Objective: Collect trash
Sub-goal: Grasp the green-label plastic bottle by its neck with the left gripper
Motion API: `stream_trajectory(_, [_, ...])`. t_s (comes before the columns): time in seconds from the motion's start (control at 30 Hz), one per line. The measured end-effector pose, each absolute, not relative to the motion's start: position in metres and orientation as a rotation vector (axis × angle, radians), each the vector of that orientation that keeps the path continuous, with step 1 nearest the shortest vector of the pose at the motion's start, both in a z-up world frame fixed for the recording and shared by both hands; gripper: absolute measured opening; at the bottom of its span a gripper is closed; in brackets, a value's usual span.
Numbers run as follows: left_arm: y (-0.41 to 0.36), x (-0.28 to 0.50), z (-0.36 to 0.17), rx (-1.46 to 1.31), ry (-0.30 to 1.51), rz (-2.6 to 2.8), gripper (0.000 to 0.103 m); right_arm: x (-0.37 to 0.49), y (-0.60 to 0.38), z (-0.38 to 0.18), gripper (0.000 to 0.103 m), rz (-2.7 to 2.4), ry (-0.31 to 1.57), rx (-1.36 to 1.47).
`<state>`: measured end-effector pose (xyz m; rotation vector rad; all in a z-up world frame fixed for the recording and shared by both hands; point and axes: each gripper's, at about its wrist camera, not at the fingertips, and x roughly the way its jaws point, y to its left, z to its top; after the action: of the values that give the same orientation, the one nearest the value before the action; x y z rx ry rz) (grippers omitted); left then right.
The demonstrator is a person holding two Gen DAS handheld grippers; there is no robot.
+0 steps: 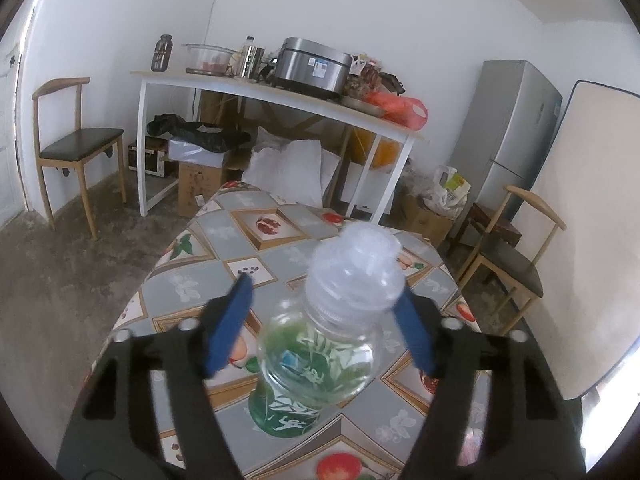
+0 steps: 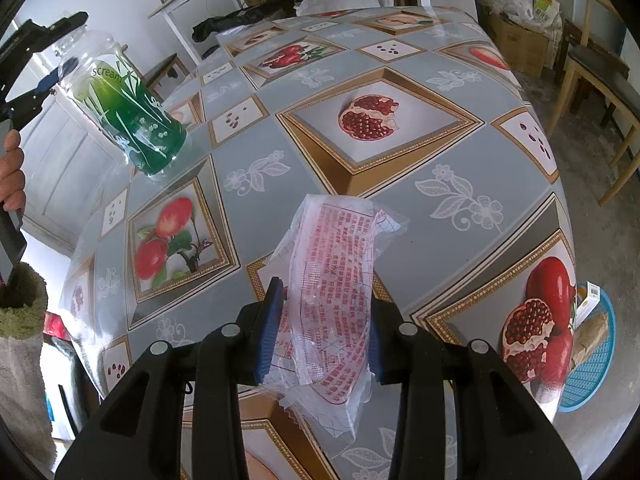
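Bottle [image 2: 120, 108]: plastic, green label, tilted over the table's [image 1: 224, 236] left edge; left gripper [image 1: 324, 320] grasps it near the neck.
Wrapper [image 2: 332, 300]: clear, red print, pinched in the right gripper [image 2: 320, 336].
Basket [image 2: 592, 364]: blue, beside the table, already holds some packaging.
Remaining: judged, both pieces await dropping; tabletop otherwise looks bare.

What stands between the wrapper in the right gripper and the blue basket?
Nothing visible. The wrapper in the right gripper hangs over the table; the blue basket sits past its edge, partly hidden.
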<state>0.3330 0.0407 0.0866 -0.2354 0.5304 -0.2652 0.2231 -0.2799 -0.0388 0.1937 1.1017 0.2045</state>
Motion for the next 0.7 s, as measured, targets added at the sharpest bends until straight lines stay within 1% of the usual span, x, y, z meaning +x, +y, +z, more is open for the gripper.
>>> stream_trajectory(0.03, [0.041, 0.333, 0.086, -0.232, 0.532, -0.264, 0.053, 0.223, -0.280, -0.039, 0.036, 0.205, 1.101, 0.193])
stream_trajectory(0.13, [0.041, 0.330, 0.088, -0.213, 0.525, -0.249, 0.050, 0.223, -0.280, -0.039, 0.036, 0.205, 1.101, 0.195])
stream_trajectory(0.27, [0.047, 0.315, 0.095, -0.220, 0.531, -0.251, 0.038, 0.223, -0.280, -0.038, 0.036, 0.204, 1.100, 0.192])
stream_trajectory(0.6, [0.061, 0.242, 0.103, -0.292, 0.540, -0.322, 0.038, 0.225, -0.279, -0.037, 0.036, 0.203, 1.106, 0.196])
stream_trajectory(0.7, [0.063, 0.222, 0.102, -0.319, 0.563, -0.351, 0.038, 0.224, -0.281, -0.037, 0.034, 0.204, 1.110, 0.217])
